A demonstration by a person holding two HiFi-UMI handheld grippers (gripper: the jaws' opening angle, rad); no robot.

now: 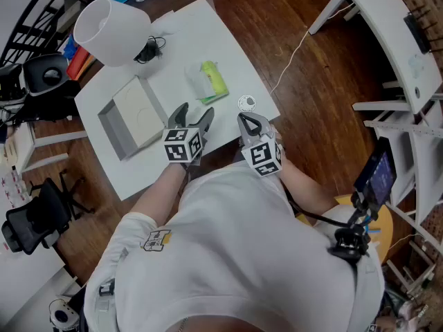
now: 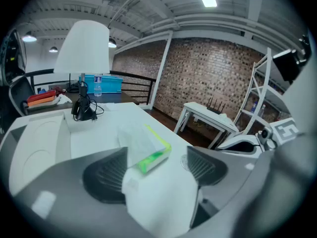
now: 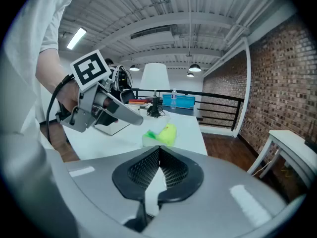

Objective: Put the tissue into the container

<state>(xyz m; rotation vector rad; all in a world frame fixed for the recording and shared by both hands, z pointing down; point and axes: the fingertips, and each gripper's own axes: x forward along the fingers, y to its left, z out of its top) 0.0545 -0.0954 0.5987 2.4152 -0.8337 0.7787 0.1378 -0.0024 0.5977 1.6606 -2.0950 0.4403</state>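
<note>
A green and clear tissue pack (image 1: 208, 81) lies on the white table (image 1: 228, 47), right of an open grey container (image 1: 131, 116) with a white inside. My left gripper (image 1: 194, 113) hovers just short of the pack, open, with nothing between its fingers. In the left gripper view the tissue pack (image 2: 148, 148) shows beyond the gap of the left gripper (image 2: 157, 156), and the container (image 2: 34, 148) lies to the left. My right gripper (image 1: 246, 120) is over the table's near edge, shut and holding nothing. In the right gripper view the right gripper (image 3: 158, 155) is pressed together, with the tissue pack (image 3: 162, 134) ahead.
A white lamp (image 1: 111, 23) with a black cable stands at the table's far corner. A small round disc (image 1: 247, 103) lies near the right gripper. Wooden floor surrounds the table; a white bench (image 1: 394, 40) stands to the right and office chairs (image 1: 34, 220) to the left.
</note>
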